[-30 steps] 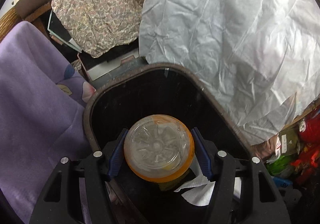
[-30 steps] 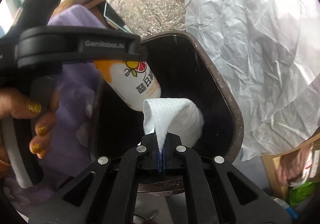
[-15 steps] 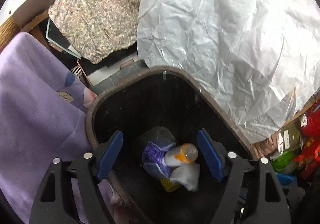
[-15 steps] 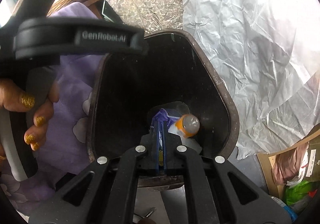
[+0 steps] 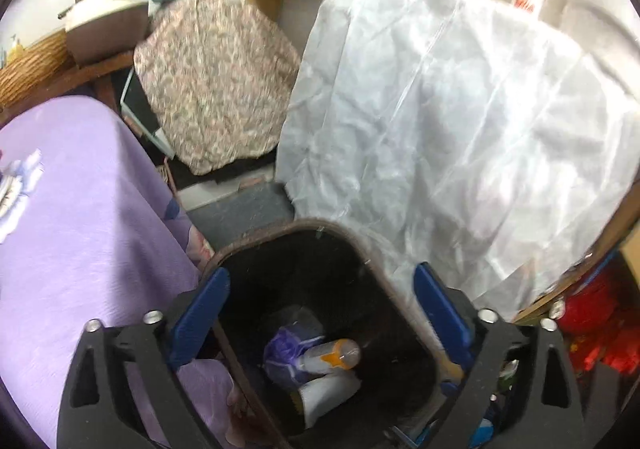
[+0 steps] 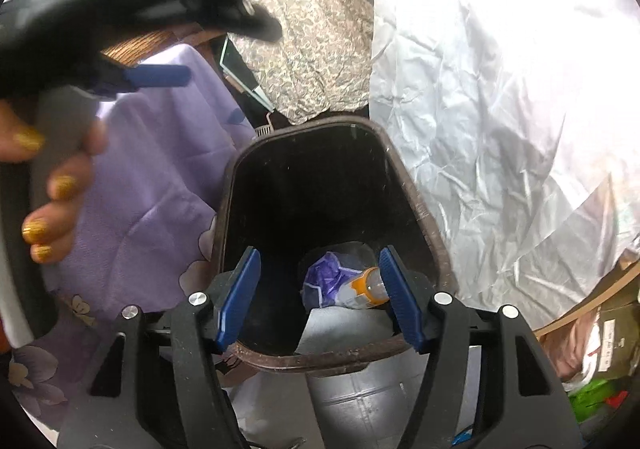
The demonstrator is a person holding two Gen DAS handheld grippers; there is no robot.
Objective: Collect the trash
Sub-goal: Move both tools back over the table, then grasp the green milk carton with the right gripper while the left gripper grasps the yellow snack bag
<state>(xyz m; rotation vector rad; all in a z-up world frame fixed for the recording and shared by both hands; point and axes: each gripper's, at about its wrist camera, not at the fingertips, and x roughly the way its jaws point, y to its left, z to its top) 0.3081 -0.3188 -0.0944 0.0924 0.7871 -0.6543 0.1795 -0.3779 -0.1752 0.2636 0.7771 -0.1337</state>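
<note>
Both tools hang above the dark brown plastic trash bin (image 5: 392, 289), angled down into its mouth. The left tool (image 5: 320, 309) stands spread wide; its jaws have just been opening further, and nothing is between them, only the bin's dark inside showing past its blue pads (image 5: 200, 309). In the right wrist view the left tool (image 6: 156, 77) shows blurred at the upper left, gripped by a hand (image 6: 60, 189) with gold glitter nails curled around its grey handle. The right tool (image 6: 320, 297) has also just been opening and stands parted with nothing pinched, its blue pads (image 6: 240, 297) either side of the bin's near rim.

At the bottom of the bin lies the trash: a clear plastic bottle with an orange and white label (image 5: 332, 355), on its side with its round base towards the cameras; a crumpled purple and white wrapper (image 5: 284, 353) touching it on the left; and a white paper towel (image 5: 328, 393) lying just nearer than both. The bin stands between a lilac flowered cloth (image 5: 80, 229) and a crinkled white plastic sheet (image 5: 460, 129).
</note>
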